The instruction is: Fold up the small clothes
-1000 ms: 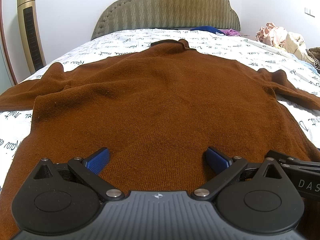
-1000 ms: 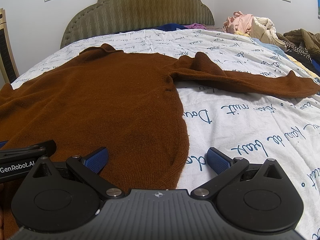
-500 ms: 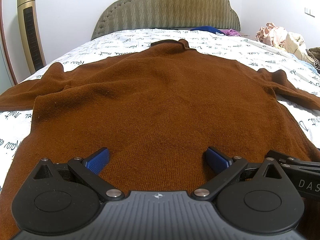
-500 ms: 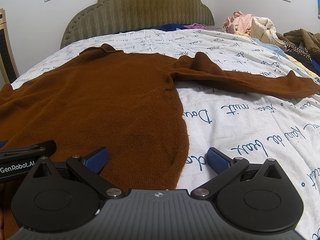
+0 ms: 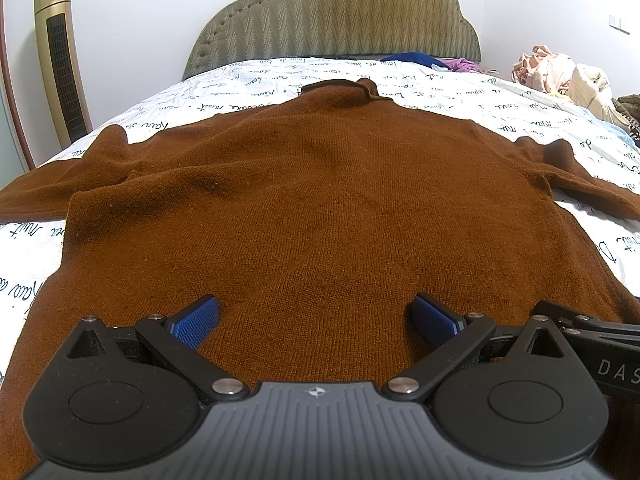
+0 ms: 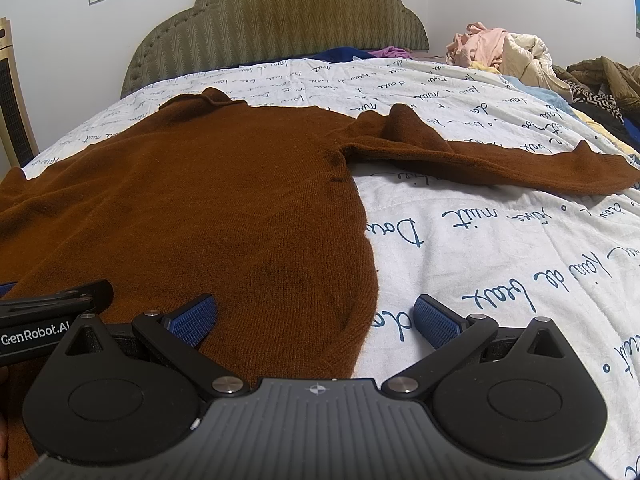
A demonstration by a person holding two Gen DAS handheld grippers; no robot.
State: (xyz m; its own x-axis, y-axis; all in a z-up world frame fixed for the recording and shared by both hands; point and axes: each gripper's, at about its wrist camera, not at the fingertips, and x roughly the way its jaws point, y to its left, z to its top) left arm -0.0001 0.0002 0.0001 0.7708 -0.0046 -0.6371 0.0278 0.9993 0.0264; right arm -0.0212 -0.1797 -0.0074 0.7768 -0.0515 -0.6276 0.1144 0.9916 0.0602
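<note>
A brown knit sweater (image 5: 320,208) lies spread flat on the bed, collar toward the headboard, both sleeves stretched out sideways. My left gripper (image 5: 316,320) hovers open over the middle of the sweater's lower hem with nothing between its blue pads. In the right wrist view the same sweater (image 6: 200,208) fills the left half, its right sleeve (image 6: 500,160) reaching across the quilt. My right gripper (image 6: 316,320) is open and straddles the sweater's lower right side edge, one pad over the knit, the other over the quilt.
The white quilt (image 6: 500,248) with blue script covers the bed. A padded olive headboard (image 5: 340,20) stands at the far end. A heap of clothes (image 6: 504,52) lies at the far right. A gold tower fan (image 5: 60,60) stands left of the bed.
</note>
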